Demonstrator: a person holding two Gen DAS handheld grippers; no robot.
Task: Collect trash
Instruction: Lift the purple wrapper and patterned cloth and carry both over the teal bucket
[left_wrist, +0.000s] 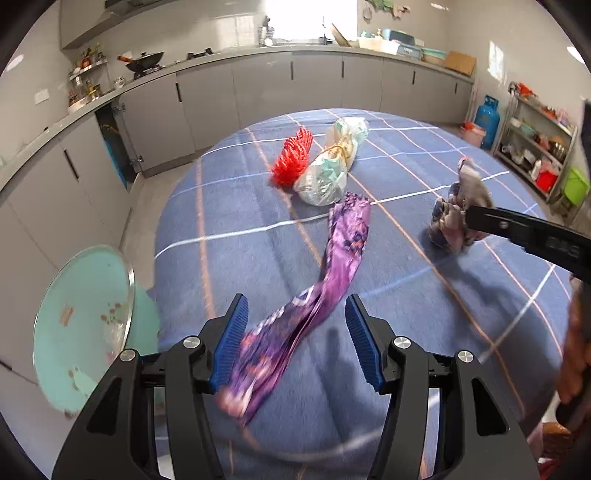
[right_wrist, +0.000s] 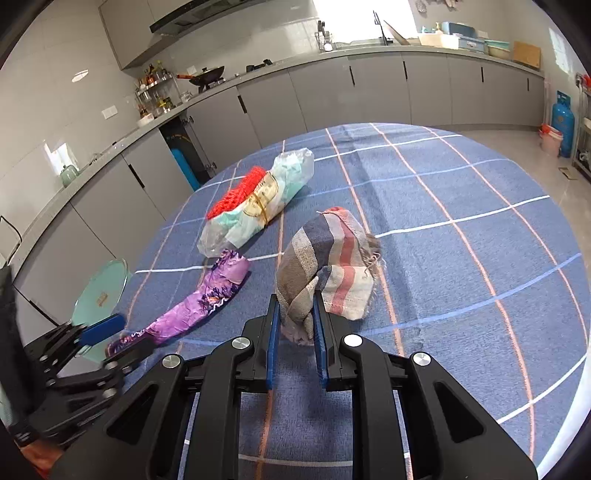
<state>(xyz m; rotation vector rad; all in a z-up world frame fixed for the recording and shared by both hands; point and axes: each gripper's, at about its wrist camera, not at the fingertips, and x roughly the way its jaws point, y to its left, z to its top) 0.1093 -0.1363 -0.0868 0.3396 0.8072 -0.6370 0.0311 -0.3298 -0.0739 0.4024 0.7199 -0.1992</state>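
A purple wrapper (left_wrist: 332, 266) lies on the blue checked tablecloth (left_wrist: 240, 258), its near end between the jaws of my open left gripper (left_wrist: 297, 317), blurred. It also shows in the right wrist view (right_wrist: 207, 299). My right gripper (right_wrist: 295, 310) is shut on a striped cloth (right_wrist: 328, 266), which also shows in the left wrist view (left_wrist: 454, 218). A red mesh net (left_wrist: 291, 157) and a clear plastic bag bundle (left_wrist: 332, 162) lie further back, side by side; they show in the right wrist view too, net (right_wrist: 236, 195), bag (right_wrist: 258, 206).
A teal bin with a glass rim (left_wrist: 85, 325) stands off the table's left edge; it shows in the right wrist view (right_wrist: 99, 291). Grey kitchen cabinets (left_wrist: 258, 88) run behind. A blue gas cylinder (left_wrist: 487, 120) and a metal shelf (left_wrist: 535, 147) stand at right.
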